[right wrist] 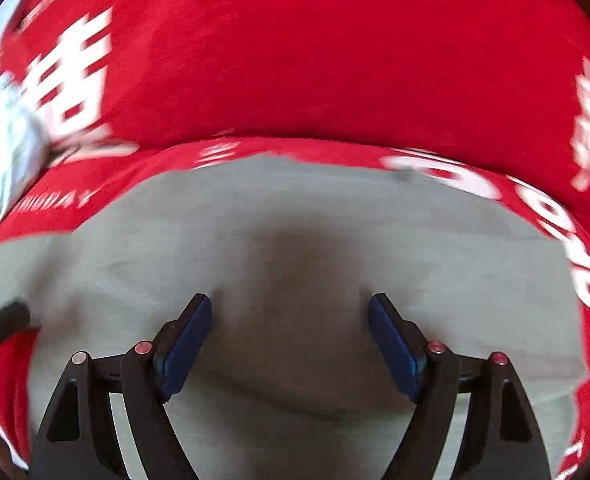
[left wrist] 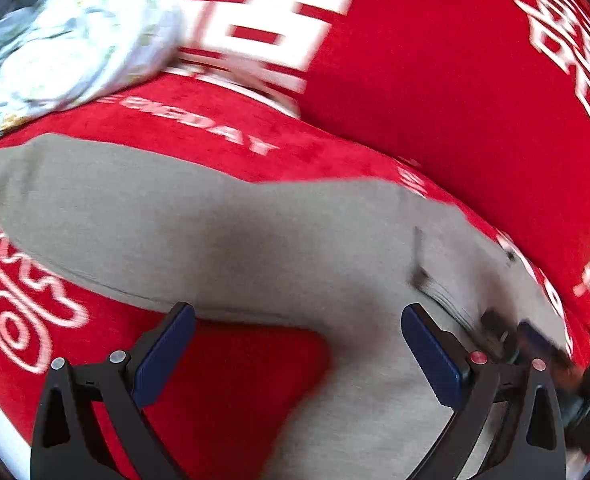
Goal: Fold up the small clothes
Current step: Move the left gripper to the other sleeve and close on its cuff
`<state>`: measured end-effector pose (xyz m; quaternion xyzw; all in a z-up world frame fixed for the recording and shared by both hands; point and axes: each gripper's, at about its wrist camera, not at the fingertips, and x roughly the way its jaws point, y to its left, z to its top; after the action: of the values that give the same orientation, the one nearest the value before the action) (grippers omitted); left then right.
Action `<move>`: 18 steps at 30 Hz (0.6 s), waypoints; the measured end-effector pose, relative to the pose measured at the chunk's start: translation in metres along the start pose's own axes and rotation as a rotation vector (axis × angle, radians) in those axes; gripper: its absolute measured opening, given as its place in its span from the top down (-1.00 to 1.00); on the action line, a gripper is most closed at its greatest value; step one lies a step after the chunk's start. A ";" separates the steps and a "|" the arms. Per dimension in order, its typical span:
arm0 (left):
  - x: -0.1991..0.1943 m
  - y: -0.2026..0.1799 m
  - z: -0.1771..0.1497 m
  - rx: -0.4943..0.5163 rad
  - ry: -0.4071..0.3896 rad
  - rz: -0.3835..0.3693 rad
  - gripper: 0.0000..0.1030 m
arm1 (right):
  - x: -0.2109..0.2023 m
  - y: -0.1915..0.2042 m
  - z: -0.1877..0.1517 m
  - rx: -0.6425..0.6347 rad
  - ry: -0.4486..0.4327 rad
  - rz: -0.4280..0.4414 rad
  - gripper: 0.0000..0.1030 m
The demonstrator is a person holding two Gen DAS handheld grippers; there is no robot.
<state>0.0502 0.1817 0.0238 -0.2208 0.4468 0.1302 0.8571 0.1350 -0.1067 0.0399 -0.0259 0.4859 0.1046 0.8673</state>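
Observation:
A small grey garment (left wrist: 255,232) lies spread on a red printed cover (left wrist: 223,128). One part of it stretches to the upper left and another runs down towards the camera. My left gripper (left wrist: 297,312) hovers open over the garment's lower edge, with nothing between its blue pads (left wrist: 163,360). In the right wrist view the same grey garment (right wrist: 295,220) fills the middle, and my right gripper (right wrist: 291,300) stands open just above it, pressing on nothing. A blurred dark shape at the left wrist view's right edge is likely the right gripper (left wrist: 531,340).
A white patterned cloth bundle (left wrist: 67,40) lies at the upper left, also seen as a bundle (right wrist: 3,152) at the right wrist view's left edge. Behind the garment rises a red cushion (left wrist: 455,80) with white characters. Both views are motion-blurred.

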 end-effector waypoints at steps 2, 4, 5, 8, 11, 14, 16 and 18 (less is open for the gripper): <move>-0.004 0.025 0.008 -0.060 -0.029 0.067 -1.00 | 0.008 0.022 -0.006 -0.080 -0.006 -0.035 -0.99; -0.008 0.054 0.016 -0.135 -0.053 0.153 -1.00 | 0.010 0.029 -0.008 -0.132 -0.009 -0.055 -0.99; -0.010 0.070 0.020 -0.179 -0.063 0.195 -1.00 | 0.010 0.026 -0.008 -0.121 -0.005 -0.039 -0.99; -0.018 0.124 0.029 -0.337 -0.081 0.370 -1.00 | 0.014 0.011 -0.006 -0.064 0.002 0.022 -0.99; -0.021 0.186 0.033 -0.539 -0.071 0.449 -1.00 | 0.013 0.017 -0.011 -0.084 -0.001 -0.001 -0.99; -0.020 0.227 0.044 -0.654 -0.084 0.462 -1.00 | 0.010 0.020 -0.013 -0.089 -0.001 -0.007 -0.99; -0.013 0.242 0.060 -0.654 -0.069 0.438 -1.00 | 0.011 0.021 -0.011 -0.089 -0.001 -0.007 -0.99; -0.008 0.243 0.073 -0.610 -0.066 0.413 -1.00 | 0.008 0.020 -0.012 -0.092 -0.001 -0.011 -0.99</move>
<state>-0.0053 0.4290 0.0033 -0.3671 0.3945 0.4346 0.7216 0.1253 -0.0878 0.0279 -0.0684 0.4798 0.1221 0.8661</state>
